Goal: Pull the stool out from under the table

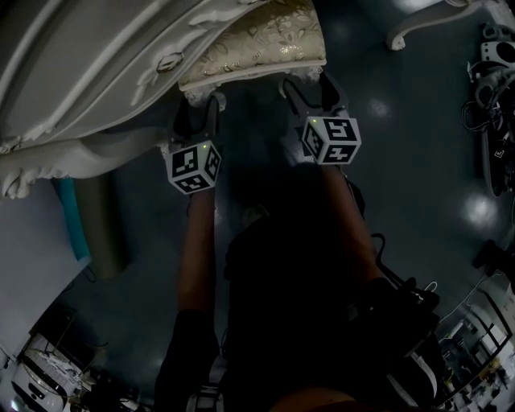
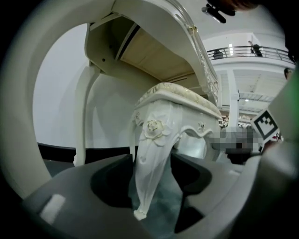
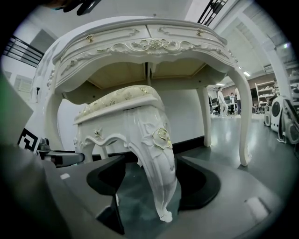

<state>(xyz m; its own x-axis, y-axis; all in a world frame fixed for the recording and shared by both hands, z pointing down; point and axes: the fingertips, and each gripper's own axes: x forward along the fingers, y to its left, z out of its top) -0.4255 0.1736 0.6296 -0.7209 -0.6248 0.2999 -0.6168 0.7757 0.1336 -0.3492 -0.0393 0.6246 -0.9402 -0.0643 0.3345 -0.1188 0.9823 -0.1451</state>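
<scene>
A white carved stool with a gold floral cushion (image 1: 257, 40) stands half under the white ornate table (image 1: 96, 72). In the head view my left gripper (image 1: 197, 105) is at the stool's near left corner and my right gripper (image 1: 310, 84) at its near right corner. In the left gripper view a rose-carved front leg (image 2: 152, 158) stands between the open jaws of the left gripper (image 2: 154, 182), with gaps on both sides. The right gripper view shows the other front leg (image 3: 159, 172) between the open jaws of the right gripper (image 3: 152, 182), not squeezed.
The table's curved legs (image 3: 240, 121) flank the stool. Another white furniture leg (image 1: 418, 20) curves at the top right. Equipment and cables (image 1: 495, 121) lie along the right edge, and a teal object (image 1: 72, 217) stands at the left. The floor is dark and glossy.
</scene>
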